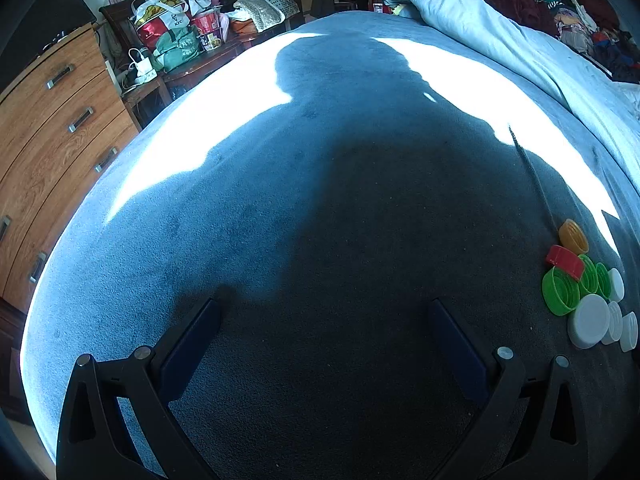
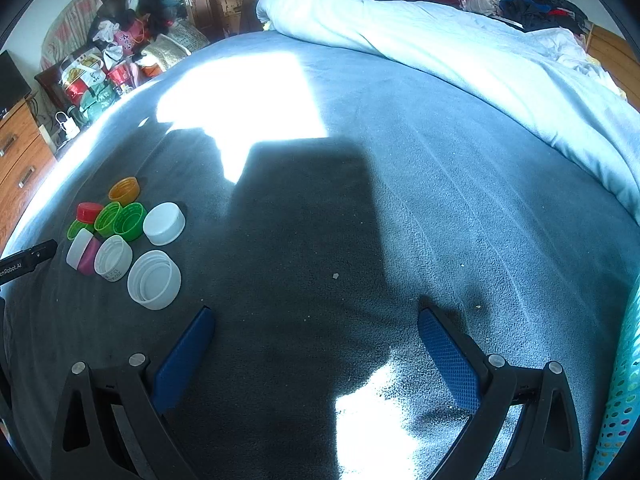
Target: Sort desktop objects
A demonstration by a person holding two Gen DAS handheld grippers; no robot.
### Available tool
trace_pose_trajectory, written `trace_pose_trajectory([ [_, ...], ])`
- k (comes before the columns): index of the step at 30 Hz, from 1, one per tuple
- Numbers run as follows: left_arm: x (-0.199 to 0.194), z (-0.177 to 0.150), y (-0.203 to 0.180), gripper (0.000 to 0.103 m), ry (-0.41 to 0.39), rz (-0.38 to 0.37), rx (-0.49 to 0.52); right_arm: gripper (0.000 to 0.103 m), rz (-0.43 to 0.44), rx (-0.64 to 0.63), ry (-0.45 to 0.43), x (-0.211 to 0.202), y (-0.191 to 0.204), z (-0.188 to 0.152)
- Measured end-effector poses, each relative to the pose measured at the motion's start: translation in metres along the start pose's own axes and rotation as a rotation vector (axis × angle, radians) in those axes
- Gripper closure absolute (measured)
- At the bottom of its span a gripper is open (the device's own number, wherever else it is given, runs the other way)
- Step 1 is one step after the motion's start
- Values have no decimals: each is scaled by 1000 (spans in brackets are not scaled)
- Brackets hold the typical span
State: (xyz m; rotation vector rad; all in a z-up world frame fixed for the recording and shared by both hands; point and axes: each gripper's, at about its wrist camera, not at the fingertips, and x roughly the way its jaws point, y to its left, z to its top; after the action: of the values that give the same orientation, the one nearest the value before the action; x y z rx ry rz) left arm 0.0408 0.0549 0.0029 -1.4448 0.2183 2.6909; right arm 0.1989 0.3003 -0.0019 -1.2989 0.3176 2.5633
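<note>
Left gripper spread wide, empty, low over the blue bedspread. Right gripper likewise agape, nothing held. Bottle caps clustered on the spread, forward-left of the right gripper: orange, red, green, white, some touching. Light-blue duvet bunched at far side. Wooden dresser left. Teal perforated basket at right edge, contents hidden.
</note>
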Motion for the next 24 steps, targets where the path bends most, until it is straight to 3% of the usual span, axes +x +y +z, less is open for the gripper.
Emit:
trace_pose_trajectory([
  [24, 3, 2, 1, 1, 0, 1, -1, 0, 0, 0, 0, 0, -1, 0],
])
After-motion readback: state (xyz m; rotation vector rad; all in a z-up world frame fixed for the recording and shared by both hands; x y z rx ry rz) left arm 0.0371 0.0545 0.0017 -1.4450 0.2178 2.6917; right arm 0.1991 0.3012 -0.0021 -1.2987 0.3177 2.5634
